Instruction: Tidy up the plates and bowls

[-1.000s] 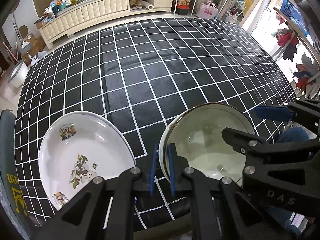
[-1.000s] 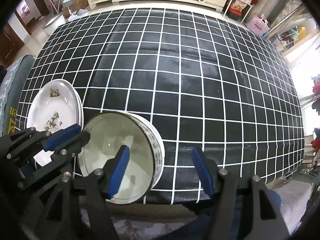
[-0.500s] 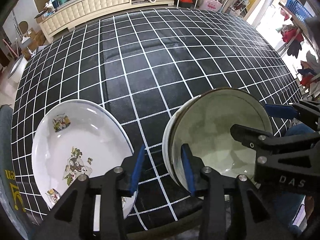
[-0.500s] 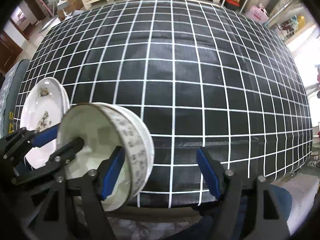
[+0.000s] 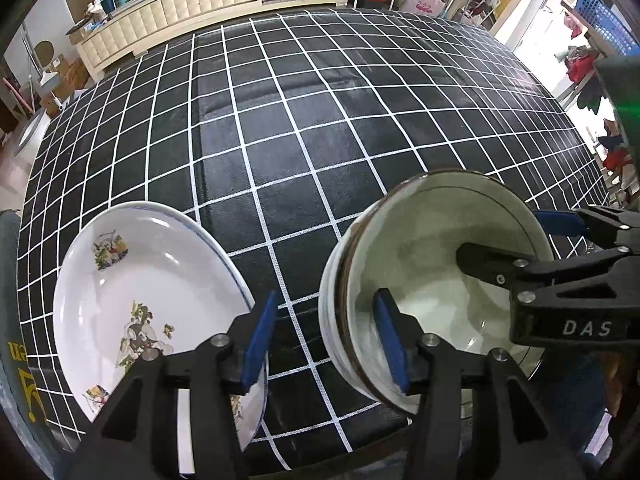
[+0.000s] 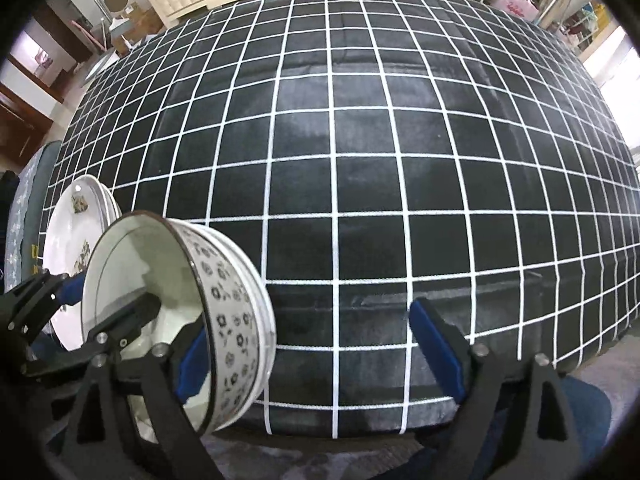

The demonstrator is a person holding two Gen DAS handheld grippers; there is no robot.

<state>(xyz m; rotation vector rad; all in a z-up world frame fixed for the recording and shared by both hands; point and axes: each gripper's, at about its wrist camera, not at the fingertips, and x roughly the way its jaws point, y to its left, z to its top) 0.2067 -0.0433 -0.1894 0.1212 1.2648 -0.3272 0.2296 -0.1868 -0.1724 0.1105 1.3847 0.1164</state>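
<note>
A white bowl with black flower print (image 6: 224, 320) is nested on a second bowl and tilted steeply toward the left; it also shows in the left wrist view (image 5: 432, 280). My left gripper (image 5: 326, 338) is open, its right finger (image 5: 390, 340) inside the bowl's near rim and its left finger outside. My right gripper (image 6: 320, 356) is open, its left finger (image 6: 192, 356) by the bowl's patterned wall. A stack of white plates with bird print (image 5: 136, 300) lies at the table's near left and also shows in the right wrist view (image 6: 72, 236).
The table (image 6: 360, 140) has a black cloth with a white grid; its near edge runs just under the grippers. A long cream cabinet (image 5: 192, 4) stands beyond the far edge. Shelves and a blue basket (image 5: 604, 16) stand at the right.
My left gripper went from shut at the bowl's rim to open wide. The bowls have tipped up from nearly flat to steeply tilted. My right gripper stayed open.
</note>
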